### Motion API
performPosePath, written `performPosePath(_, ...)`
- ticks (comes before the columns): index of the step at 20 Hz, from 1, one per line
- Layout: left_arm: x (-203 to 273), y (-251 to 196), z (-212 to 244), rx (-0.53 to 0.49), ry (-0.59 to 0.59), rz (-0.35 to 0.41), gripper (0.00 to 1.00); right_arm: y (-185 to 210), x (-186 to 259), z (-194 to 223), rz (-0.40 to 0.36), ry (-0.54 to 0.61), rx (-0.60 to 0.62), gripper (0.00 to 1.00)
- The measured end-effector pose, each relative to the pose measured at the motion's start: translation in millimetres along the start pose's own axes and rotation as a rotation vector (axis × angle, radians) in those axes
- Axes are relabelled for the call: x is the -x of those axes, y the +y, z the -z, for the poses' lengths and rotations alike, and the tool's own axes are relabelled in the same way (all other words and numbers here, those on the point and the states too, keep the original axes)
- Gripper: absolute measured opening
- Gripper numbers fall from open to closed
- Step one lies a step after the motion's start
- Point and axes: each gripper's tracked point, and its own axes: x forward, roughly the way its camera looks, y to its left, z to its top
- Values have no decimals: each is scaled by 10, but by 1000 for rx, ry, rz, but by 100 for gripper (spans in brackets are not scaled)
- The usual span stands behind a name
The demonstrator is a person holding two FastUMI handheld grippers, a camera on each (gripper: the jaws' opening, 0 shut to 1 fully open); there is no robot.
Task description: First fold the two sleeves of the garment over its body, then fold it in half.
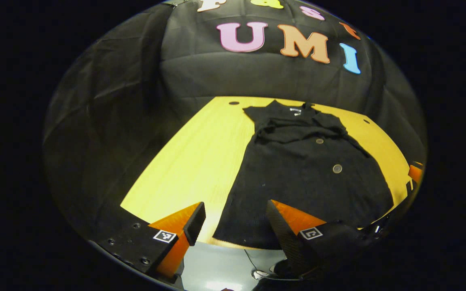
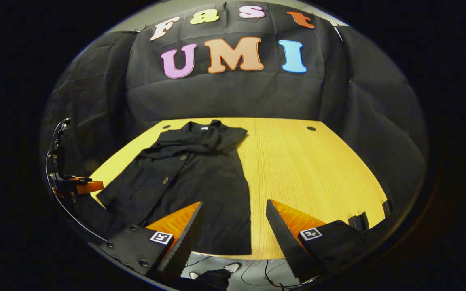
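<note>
Yellow bench (image 2: pixel 306 169) is carrying the black garment (image 2: pixel 200 178); we are hovering both grippers, left gripper (image 1: pixel 235 220) and right gripper (image 2: pixel 233 222), fingers apart, at its near hem, its long axis running away toward the wall.

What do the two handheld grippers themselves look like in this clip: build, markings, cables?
Both match. The left gripper and the right gripper each have two wedge-shaped, tapering fingers with ribbed inner faces, set on dark blocks with screw holes. Each finger base carries a small square black-and-white tag. In the right gripper view, a thin cable curves past the left gripper.
</note>
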Motion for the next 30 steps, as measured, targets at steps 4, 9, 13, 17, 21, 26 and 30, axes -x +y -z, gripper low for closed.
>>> performPosePath(4, -176, 73, 274, -12, 73, -13, 95, -20, -163, 245, 0, 87, -13, 98)
performPosePath(9, -205, 29, 328, 19, 60, 15, 95, 10, -349, 530, 21, 157, -14, 98)
performPosePath(13, -205, 36, 347, 4, 52, 33, 95, -24, -434, 732, 45, 224, -32, 98)
performPosePath(17, -227, 9, 354, -10, 52, 51, 94, -30, -457, 789, 52, 253, -35, 98)
performPosePath(21, -249, -104, 350, -48, 51, 107, 82, -21, -468, 788, 35, 246, -20, 95)
performPosePath(26, -250, -206, 357, -43, 32, 163, 45, 150, -490, 784, -9, 220, 17, 64)
performPosePath(30, -278, -183, 342, 63, 28, 167, 9, 297, -498, 783, -72, 211, -36, 12)
